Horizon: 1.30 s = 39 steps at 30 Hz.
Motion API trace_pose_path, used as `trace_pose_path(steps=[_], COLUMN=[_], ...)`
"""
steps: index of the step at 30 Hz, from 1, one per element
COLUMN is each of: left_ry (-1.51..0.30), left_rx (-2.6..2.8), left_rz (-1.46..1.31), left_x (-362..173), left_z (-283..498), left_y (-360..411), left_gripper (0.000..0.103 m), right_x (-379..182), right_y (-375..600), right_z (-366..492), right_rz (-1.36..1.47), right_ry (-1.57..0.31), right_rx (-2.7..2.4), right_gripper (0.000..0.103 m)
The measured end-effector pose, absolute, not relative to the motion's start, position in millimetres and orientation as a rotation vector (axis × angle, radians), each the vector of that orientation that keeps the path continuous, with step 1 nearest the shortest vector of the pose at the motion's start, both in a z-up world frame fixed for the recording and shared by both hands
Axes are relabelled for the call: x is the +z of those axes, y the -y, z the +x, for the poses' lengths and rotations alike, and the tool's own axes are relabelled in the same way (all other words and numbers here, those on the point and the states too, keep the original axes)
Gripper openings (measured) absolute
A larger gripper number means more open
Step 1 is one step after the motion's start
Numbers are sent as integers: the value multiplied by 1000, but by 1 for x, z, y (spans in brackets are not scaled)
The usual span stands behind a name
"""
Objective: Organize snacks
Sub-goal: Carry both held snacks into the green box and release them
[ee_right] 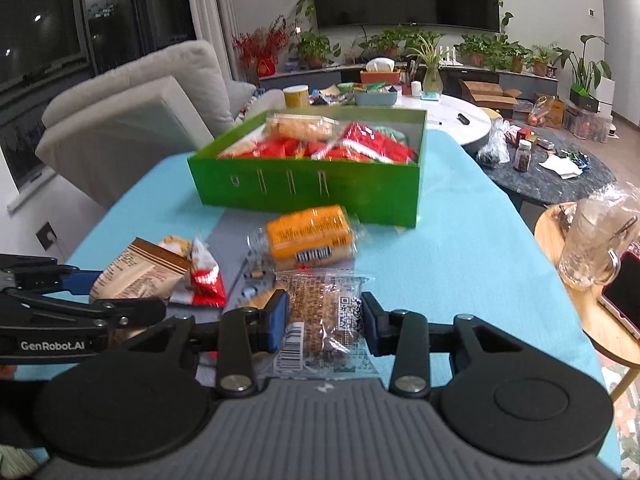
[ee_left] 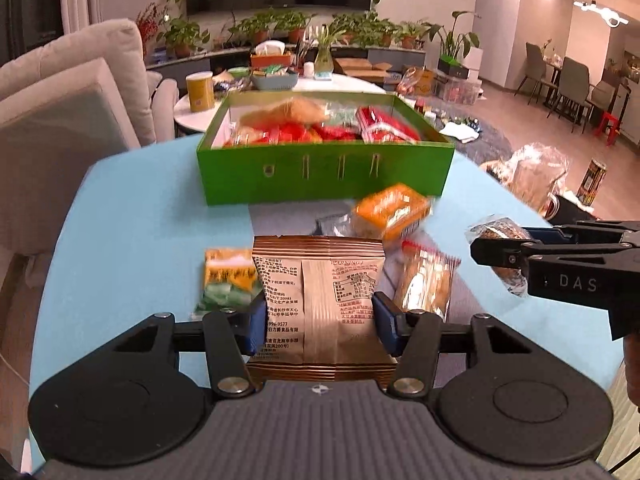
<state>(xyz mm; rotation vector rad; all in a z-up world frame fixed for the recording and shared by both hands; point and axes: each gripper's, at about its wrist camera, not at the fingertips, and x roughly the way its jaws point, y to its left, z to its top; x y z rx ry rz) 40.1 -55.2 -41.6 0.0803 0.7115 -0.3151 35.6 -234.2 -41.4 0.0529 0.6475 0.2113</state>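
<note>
A green box (ee_left: 324, 172) full of red and tan snack packs stands at the far end of the blue table; it also shows in the right wrist view (ee_right: 304, 190). My left gripper (ee_left: 319, 316) is shut on a brown snack packet (ee_left: 320, 300), seen from the side in the right wrist view (ee_right: 136, 274). My right gripper (ee_right: 324, 320) is shut on a clear-wrapped brown snack bar (ee_right: 324, 312), and shows in the left wrist view (ee_left: 496, 248). An orange pack (ee_left: 390, 210) (ee_right: 310, 236) lies in front of the box.
Loose packs lie on the table: a green-orange one (ee_left: 228, 280) at left, a clear red-edged one (ee_left: 424, 280) at right, a red one (ee_right: 206, 280). A glass mug (ee_right: 596, 244) and a phone (ee_right: 624, 292) sit on a wooden side table at right. A sofa (ee_left: 72, 112) stands at left.
</note>
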Motion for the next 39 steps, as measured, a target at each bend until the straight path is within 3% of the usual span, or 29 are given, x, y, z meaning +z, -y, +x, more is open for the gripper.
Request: trace_pose_path(steps=[18, 33, 39], left_ry=[-628, -666, -688], left_rx=[-347, -404, -406], left_rz=[73, 77, 87], left_x=[-3, -26, -39], left_z=[144, 253, 283], left_y=[78, 112, 116], left_gripper=[51, 50, 46], right_x=[3, -2, -11], right_y=[246, 265, 267], right_z=[118, 215, 233], right_rz=[114, 226, 236], right_ry=[-532, -550, -574], right_rx=[211, 90, 70], right_gripper=[62, 62, 62])
